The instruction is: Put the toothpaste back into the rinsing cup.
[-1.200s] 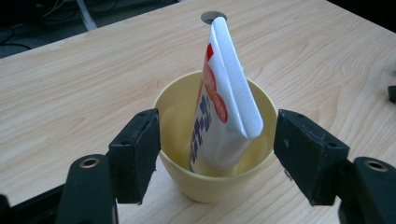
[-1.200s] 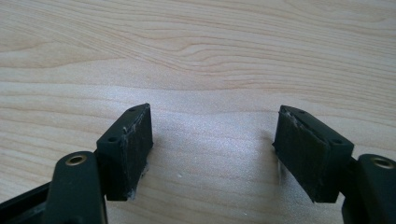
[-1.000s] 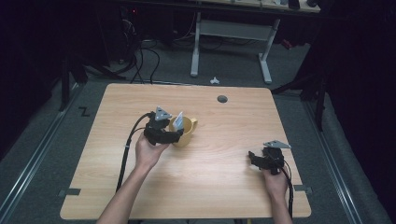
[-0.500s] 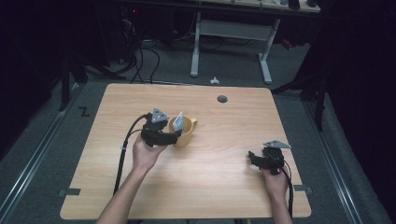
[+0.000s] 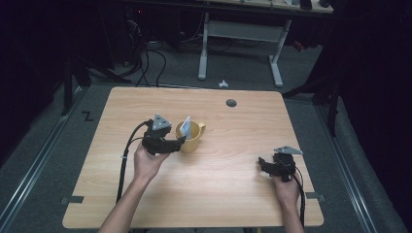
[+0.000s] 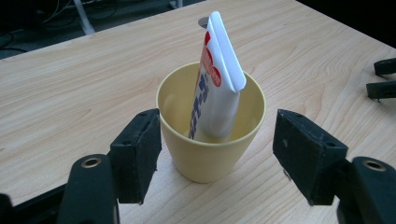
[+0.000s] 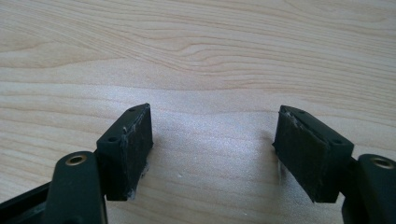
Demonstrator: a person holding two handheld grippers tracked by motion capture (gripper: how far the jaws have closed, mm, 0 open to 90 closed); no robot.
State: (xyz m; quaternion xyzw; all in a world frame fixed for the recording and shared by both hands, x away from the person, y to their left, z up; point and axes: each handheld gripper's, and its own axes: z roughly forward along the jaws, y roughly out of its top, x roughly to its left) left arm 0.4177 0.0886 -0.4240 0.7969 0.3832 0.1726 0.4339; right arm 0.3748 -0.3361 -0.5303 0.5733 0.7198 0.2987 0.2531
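A yellow cup (image 5: 193, 138) with a handle stands left of the table's middle, and a white toothpaste tube (image 5: 185, 127) leans upright inside it. My left gripper (image 5: 180, 141) is at the cup's left side. In the left gripper view the cup (image 6: 210, 140) and the tube (image 6: 215, 84) sit between my open left gripper (image 6: 217, 154). One pad is close beside the cup wall and the other stands clear of it. My right gripper (image 5: 263, 164) rests low near the table's right front, and in its own view my right gripper (image 7: 215, 149) is open over bare wood.
The wooden table (image 5: 243, 194) has a round cable hole (image 5: 231, 103) near its far edge. A black cable (image 5: 125, 160) trails from the left gripper toward the front edge. Beyond the table stand a white desk frame (image 5: 238, 43) and loose floor cables. The right gripper's jaws (image 6: 383, 77) show far right in the left gripper view.
My left gripper has edged slightly leftward beside the cup. The cup, the tube and my right gripper have stayed put.
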